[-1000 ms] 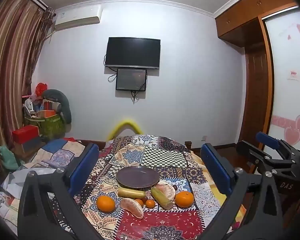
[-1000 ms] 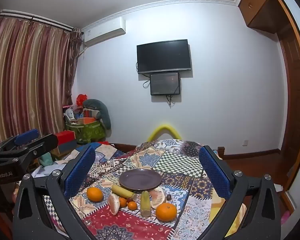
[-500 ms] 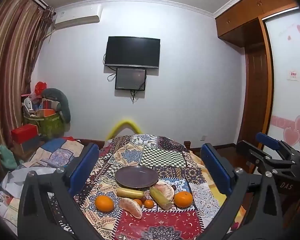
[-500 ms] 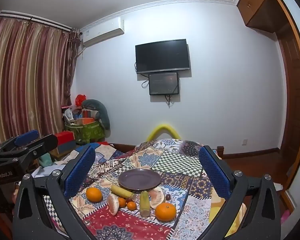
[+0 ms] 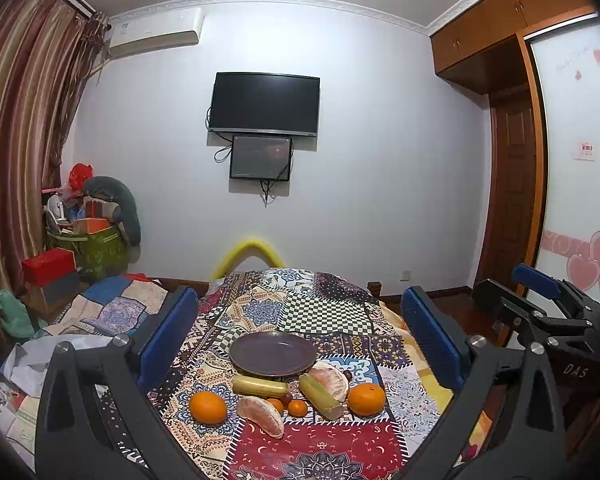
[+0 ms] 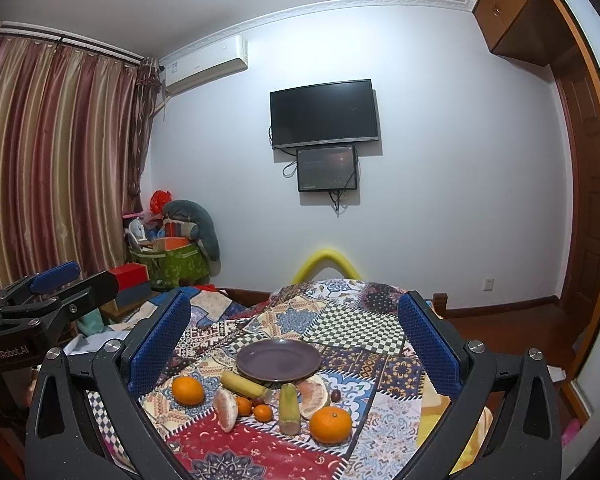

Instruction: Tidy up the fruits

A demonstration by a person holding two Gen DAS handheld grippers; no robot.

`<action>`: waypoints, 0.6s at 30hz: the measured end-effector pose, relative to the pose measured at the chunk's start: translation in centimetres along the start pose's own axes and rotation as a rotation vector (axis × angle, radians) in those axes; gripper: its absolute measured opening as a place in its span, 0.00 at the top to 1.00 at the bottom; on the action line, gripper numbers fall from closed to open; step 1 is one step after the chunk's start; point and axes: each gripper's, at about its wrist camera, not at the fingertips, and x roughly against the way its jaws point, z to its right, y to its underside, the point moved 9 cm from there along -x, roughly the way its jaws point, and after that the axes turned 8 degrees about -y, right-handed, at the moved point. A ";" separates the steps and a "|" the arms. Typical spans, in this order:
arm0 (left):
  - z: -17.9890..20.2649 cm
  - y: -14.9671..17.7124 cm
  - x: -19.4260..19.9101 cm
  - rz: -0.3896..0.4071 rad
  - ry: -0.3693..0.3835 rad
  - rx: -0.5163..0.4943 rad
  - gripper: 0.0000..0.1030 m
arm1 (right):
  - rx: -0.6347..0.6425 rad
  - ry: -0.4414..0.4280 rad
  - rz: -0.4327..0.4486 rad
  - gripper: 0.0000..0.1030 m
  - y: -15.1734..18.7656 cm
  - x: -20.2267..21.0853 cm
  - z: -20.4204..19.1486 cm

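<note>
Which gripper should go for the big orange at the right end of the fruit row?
Right, probably. The big orange sits nearest the right gripper; from the left gripper it lies far right. Both are open and empty.

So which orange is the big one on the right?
Find the dark plate on the patchwork cloth. In front of it, at the right end of the fruit row, sits the orange, beside a peeled segment. It is bigger than the two tiny ones.

- Cloth [image 5: 324, 312]: patchwork of checks, florals, red moon print.
- Plate [image 5: 273, 353]: dark purple-brown.
- Oranges [image 5: 208, 407] [image 5: 366, 399]: bright orange.
- Peeled segments [image 5: 261, 416]: pale pink-orange.
- Cane pieces [image 5: 259, 386]: yellow-green.
- Left gripper [image 5: 300, 340] pads: blue on black.
- Curtain [image 6: 52, 168]: maroon-gold stripes.
</note>
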 end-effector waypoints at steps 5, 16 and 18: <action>0.0 0.0 -0.1 0.000 0.001 0.000 0.00 | 0.000 0.000 0.000 0.00 0.0 -0.1 0.0; 0.0 0.1 -0.3 -0.004 0.003 -0.003 0.00 | -0.001 0.003 -0.001 0.00 -0.1 -0.1 0.0; 0.0 0.1 -0.3 -0.004 0.003 -0.003 0.00 | -0.002 0.002 0.000 0.00 -0.1 -0.2 0.0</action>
